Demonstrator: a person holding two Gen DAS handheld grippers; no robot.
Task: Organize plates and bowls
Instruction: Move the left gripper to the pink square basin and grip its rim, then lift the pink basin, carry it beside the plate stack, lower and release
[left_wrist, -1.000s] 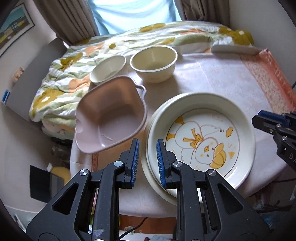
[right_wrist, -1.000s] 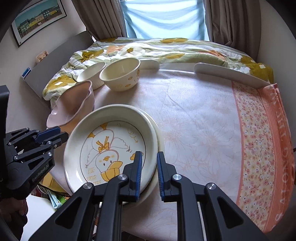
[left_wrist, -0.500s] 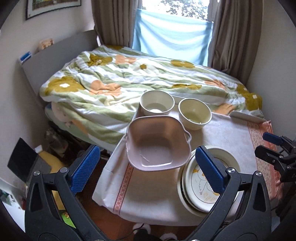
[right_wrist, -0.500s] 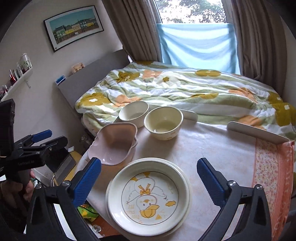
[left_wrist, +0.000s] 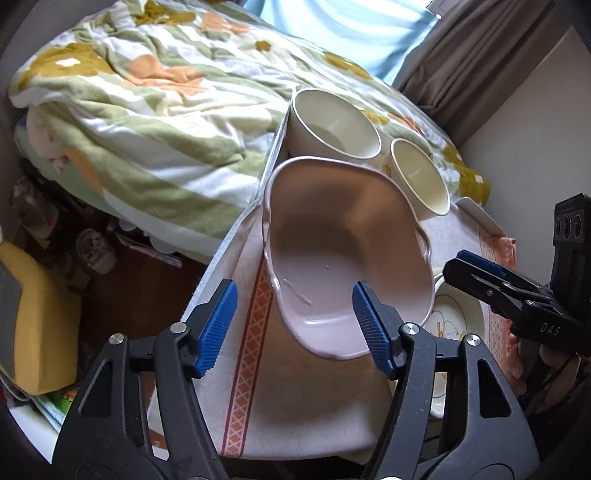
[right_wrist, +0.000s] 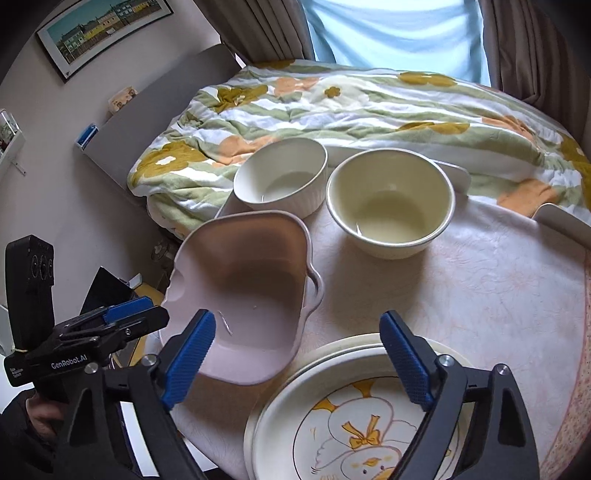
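A pink square bowl with small handles (left_wrist: 343, 258) (right_wrist: 247, 295) sits at the table's left edge. My left gripper (left_wrist: 295, 328) is open, its jaws wide apart over the bowl's near rim; it also shows in the right wrist view (right_wrist: 129, 317). My right gripper (right_wrist: 295, 358) is open above the stacked cream plates with a duck drawing (right_wrist: 365, 417), next to the pink bowl; it also shows in the left wrist view (left_wrist: 480, 273). A white ribbed bowl (right_wrist: 282, 181) (left_wrist: 334, 123) and a cream bowl (right_wrist: 389, 201) (left_wrist: 419, 181) stand behind.
The round table (right_wrist: 498, 288) has a pale cloth with an orange patterned border. A bed with a floral quilt (right_wrist: 332, 107) lies right behind it. Clutter and a yellow box (left_wrist: 37, 317) lie on the floor at the left.
Both grippers were shut a second ago and have opened wide. Both have come back in and down toward the pink bowl and the plates.
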